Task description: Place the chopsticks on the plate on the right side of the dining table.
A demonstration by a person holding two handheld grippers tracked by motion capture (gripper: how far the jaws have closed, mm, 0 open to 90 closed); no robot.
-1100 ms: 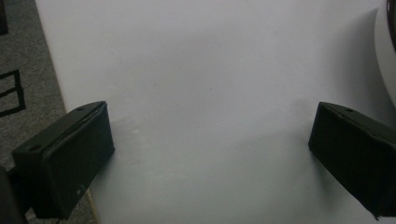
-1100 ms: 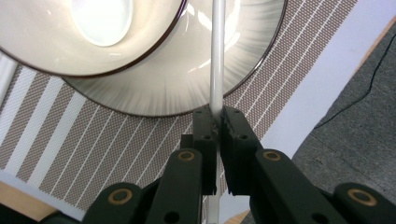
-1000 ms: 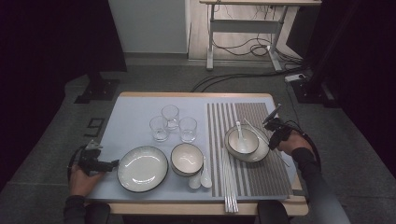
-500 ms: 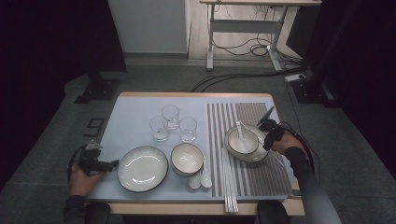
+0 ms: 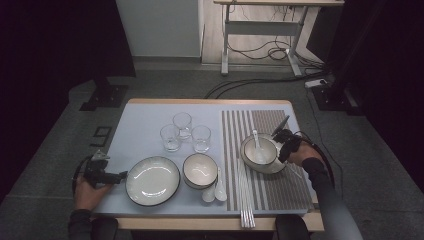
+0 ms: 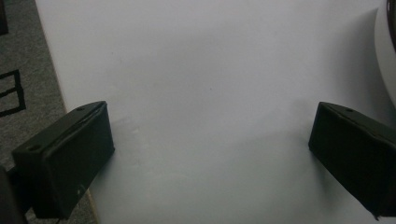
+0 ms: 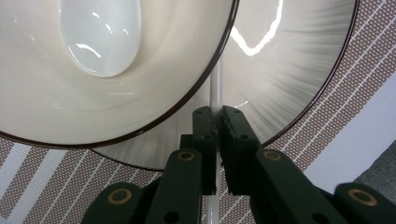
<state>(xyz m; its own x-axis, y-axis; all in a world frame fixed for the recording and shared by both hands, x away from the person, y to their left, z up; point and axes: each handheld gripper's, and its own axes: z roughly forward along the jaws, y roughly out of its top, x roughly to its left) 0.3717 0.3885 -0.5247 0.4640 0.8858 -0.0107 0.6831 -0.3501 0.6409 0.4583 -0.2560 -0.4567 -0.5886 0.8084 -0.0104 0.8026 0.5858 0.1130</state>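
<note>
Chopstick (image 7: 215,84): a thin white rod, pinched between the pressed-together jaws of your right claw (image 7: 216,114), lying on the plate (image 7: 299,51) under the bowl (image 7: 154,70) on the striped mat (image 5: 280,185) at the counter's (image 5: 145,120) right. Since a second ago that claw has sunk closer to the bowl's rim. Your right gripper view shows the glossy spoon (image 7: 100,35) inside the bowl and the plate's brown edge; the high view shows three glasses (image 5: 183,131). Your left claw (image 6: 210,140) stands spread over bare counter.
</note>
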